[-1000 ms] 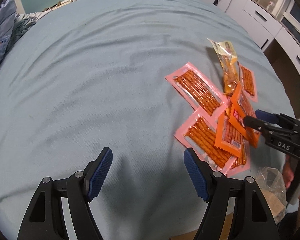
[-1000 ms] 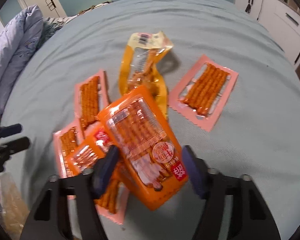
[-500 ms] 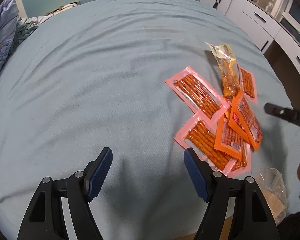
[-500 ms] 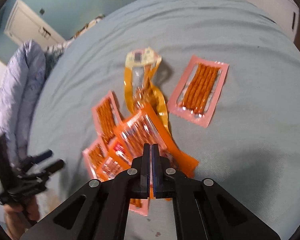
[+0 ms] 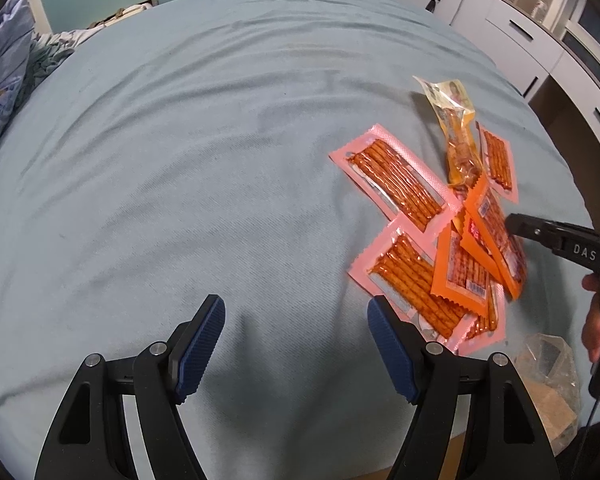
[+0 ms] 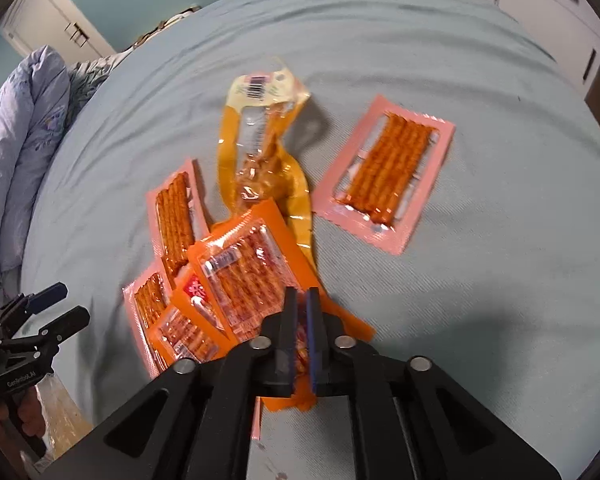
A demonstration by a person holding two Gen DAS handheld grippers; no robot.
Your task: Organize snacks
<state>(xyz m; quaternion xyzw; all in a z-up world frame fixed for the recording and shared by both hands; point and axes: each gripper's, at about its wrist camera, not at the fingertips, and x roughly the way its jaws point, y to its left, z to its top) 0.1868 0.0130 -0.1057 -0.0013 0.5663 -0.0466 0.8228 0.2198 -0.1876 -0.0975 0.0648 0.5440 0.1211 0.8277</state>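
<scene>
Right claw (image 6: 302, 312) is pinched down on the near end of an orange pack (image 6: 252, 268). The jaws have just eased open a touch, but the wrapper is clamped between the pads, so it's gripping. That pack sits on top of the pile, tilted up, with a second orange pack (image 6: 184, 332) tucked under its left side.

Left claw (image 5: 296, 344) hangs over bare bed (image 5: 180, 160), jaws wide, nothing between them. The pile lies off to its right.

Under and beside the orange ones are pink packs: one (image 6: 150, 304) mostly buried at the left of the heap, another (image 6: 176, 216) poking out behind it. A yellow pack (image 6: 260, 152) lies crumpled just past the orange pack, its lower end running under it, barcode end pointing away. Right of that, a lone pink pack (image 6: 388, 168) lies flat on the sheet, apart from the heap.

So anything under the held pack is overlapped and crowded; only the lone pink one has free edges all round.

Near the bed's edge there's a clear plastic bag (image 5: 548, 364), beside the hand holding the right claw. Further back, a rumpled blue quilt (image 6: 24, 140) on the left, white cabinets (image 5: 512, 36) on the right.
</scene>
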